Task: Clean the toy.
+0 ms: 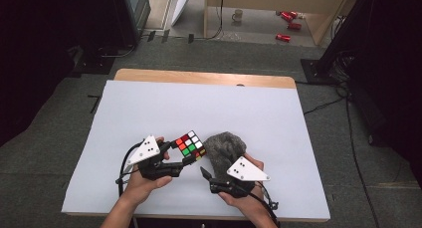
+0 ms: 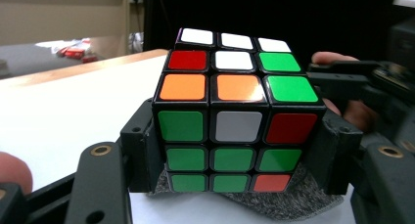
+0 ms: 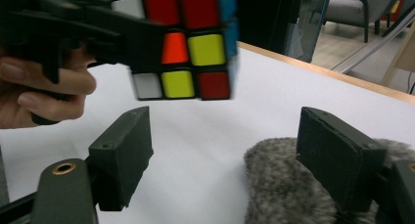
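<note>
Hard plastic, the puzzle cube looks light, rigid and slick, so flat opposite faces are probably the safest hold. The left gripper is clamped on exactly those, lifting it above the soft grey cloth; the right gripper stands apart, empty.

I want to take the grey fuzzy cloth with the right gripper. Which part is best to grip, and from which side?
Grip the near edge of the grey fuzzy cloth, coming from the person's side with the right gripper. It lies in a soft bunched heap on the table, so a raised fold probably pinches easily. The open fingers already point at that edge, away from the cube.
</note>
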Demonstrator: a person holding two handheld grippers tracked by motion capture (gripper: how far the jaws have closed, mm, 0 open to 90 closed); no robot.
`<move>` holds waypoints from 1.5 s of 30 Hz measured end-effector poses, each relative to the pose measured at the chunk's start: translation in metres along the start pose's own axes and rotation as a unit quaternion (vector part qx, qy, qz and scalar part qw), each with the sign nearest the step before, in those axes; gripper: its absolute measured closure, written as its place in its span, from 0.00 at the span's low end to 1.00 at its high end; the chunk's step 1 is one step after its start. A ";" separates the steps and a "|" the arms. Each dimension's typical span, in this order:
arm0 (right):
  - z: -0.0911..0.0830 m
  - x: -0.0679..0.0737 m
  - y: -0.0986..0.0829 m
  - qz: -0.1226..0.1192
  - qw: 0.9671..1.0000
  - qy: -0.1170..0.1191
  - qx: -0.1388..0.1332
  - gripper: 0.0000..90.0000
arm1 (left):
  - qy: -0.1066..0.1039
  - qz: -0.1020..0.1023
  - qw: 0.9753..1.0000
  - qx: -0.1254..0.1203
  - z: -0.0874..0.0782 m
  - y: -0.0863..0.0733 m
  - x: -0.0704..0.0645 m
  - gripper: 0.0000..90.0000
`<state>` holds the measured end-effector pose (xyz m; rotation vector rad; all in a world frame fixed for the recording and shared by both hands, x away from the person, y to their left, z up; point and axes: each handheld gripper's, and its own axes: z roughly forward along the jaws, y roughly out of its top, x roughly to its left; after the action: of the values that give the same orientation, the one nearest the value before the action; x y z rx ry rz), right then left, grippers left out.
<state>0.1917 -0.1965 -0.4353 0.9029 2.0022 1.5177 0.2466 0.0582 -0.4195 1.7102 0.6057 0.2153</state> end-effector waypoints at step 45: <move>0.015 0.019 -0.004 -0.007 0.998 -0.054 -0.024 0.38 | -0.004 -0.060 0.998 0.021 0.020 -0.002 -0.017 0.38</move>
<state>0.1883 -0.1736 -0.4425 0.9299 1.8844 1.4707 0.2410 0.0326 -0.4229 1.7075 0.7100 0.1116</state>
